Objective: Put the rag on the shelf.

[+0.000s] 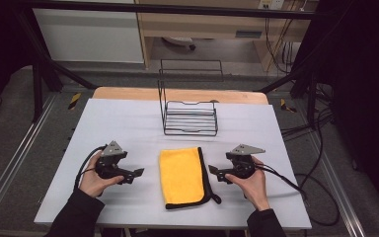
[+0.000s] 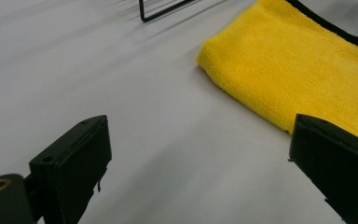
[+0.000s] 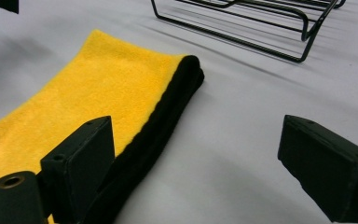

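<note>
A folded yellow towel [image 1: 181, 175] with a black edge along its right side lies flat on the white table [image 1: 118, 123], near the front. My left gripper [image 1: 137, 174] sits just left of the towel, pointing at it, jaws open with nothing between them. In the left gripper view the towel [image 2: 298, 65] lies ahead to the right, and the left gripper [image 2: 205, 154] has bare table between its jaws. My right gripper [image 1: 213, 173] is just right of the towel, also pointing at it. In the right gripper view the right gripper [image 3: 196, 158] stands open beside the towel's black edge [image 3: 168, 116].
A black wire rack [image 1: 190, 118] stands behind the towel at the table's middle, and it is also in the right gripper view [image 3: 261, 18]. Cables trail from both grippers, and more lie on the floor at the right. A black frame surrounds the table.
</note>
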A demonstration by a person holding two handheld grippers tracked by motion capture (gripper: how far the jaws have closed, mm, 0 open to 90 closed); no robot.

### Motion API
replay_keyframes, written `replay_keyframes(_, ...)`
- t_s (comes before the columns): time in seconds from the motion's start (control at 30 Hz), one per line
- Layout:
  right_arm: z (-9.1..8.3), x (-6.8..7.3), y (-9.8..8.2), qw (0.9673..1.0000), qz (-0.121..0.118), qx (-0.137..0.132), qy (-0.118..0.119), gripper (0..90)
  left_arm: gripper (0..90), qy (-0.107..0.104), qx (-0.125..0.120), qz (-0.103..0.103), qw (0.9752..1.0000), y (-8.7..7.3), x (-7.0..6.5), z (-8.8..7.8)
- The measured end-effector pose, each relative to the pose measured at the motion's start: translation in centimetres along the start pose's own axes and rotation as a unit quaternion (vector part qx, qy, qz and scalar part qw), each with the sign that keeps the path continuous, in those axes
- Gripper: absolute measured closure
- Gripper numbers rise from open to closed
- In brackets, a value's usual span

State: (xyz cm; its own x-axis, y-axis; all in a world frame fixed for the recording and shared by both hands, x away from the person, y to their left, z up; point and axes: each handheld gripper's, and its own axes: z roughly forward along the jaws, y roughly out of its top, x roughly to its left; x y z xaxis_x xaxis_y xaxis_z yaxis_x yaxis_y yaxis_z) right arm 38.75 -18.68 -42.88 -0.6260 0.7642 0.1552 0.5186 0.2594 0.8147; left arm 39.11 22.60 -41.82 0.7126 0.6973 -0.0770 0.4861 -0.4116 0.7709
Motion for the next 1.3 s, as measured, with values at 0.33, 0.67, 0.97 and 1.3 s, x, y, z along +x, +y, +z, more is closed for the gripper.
replay_keyframes(0.33,0.0,-0.6,-0.3,0.9999,-0.001,0.004,-0.013,7.6,6.2,-0.001,0.01,0.005,0.9999,1.8,-0.8,2.5)
replay_keyframes(0.67,0.1,-0.6,-0.4,0.9999,-0.002,0.008,-0.014,7.3,12.0,-0.001,0.008,-0.024,0.9997,3.5,-1.2,5.0)
replay_keyframes(0.97,0.1,-0.5,-0.4,0.9999,0.001,0.008,-0.013,7.5,28.7,0.007,0.006,-0.046,0.9989,4.1,-1.3,6.6)
replay_keyframes(1.3,0.3,-0.4,-0.6,0.9999,0.002,0.013,-0.01,8.6,50.7,0.022,0.021,-0.062,0.9976,3.4,-1.5,7.8)
